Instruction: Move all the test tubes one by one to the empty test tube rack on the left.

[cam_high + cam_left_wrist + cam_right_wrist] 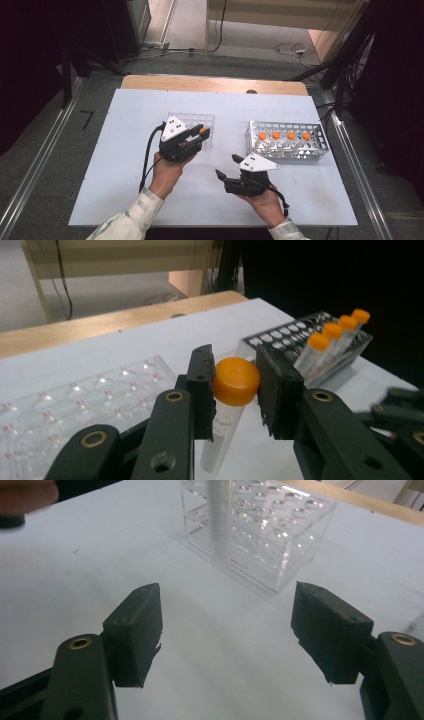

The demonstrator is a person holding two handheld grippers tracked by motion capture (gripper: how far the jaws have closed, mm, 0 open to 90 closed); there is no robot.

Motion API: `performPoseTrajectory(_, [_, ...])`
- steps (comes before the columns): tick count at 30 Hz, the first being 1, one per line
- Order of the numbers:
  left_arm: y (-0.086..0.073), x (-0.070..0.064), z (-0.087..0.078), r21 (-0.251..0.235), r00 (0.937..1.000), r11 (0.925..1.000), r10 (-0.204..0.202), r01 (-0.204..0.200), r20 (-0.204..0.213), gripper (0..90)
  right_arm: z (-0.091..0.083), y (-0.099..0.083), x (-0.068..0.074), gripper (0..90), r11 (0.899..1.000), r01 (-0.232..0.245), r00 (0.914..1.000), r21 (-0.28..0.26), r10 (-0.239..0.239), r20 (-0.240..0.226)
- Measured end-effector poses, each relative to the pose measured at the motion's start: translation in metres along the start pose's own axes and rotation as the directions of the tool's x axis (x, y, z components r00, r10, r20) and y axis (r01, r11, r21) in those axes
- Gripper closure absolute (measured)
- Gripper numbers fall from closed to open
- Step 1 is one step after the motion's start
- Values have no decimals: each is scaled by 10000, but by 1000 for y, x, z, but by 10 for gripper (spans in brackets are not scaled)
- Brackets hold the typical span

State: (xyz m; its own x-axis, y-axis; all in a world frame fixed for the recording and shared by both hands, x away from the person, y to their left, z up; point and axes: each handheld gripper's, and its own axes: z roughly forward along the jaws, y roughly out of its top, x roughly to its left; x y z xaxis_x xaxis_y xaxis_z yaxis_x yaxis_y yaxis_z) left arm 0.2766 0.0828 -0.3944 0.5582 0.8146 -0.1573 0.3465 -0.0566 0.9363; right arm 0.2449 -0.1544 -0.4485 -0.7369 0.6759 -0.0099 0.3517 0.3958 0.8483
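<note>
Orange-capped tube (234, 385) clamped at its cap by the left gripper (196, 135), held upright just in front of the clear plastic rack (199, 126) and above the white bench (125, 165). The right gripper (226, 166) waits nearby, jaws spread wide and holding nothing. Four more capped tubes (283, 135) stand in the metal rack (316, 150), apart to the right. By appearance, the transfer has barely started: the clear rack looks empty, one tube in transit. Faint print on the tube is too blurred to read.
</note>
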Motion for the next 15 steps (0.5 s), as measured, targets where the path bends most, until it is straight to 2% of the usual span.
performPoseTrajectory(3, [10,5,6,-118,9998,9999,36,-38,-192,694,-5,-7,-4,273,9999,-129,9999,32,129,68])
performPoseTrajectory(7, [18,13,18,-106,9984,9999,4,-10,-559,693,-17,-25,-14,273,9987,-449,9987,236,444,235])
performPoseTrajectory(15, [23,22,32,-222,9954,9997,-66,45,-959,693,-30,-35,-23,273,9973,-717,9967,125,712,402])
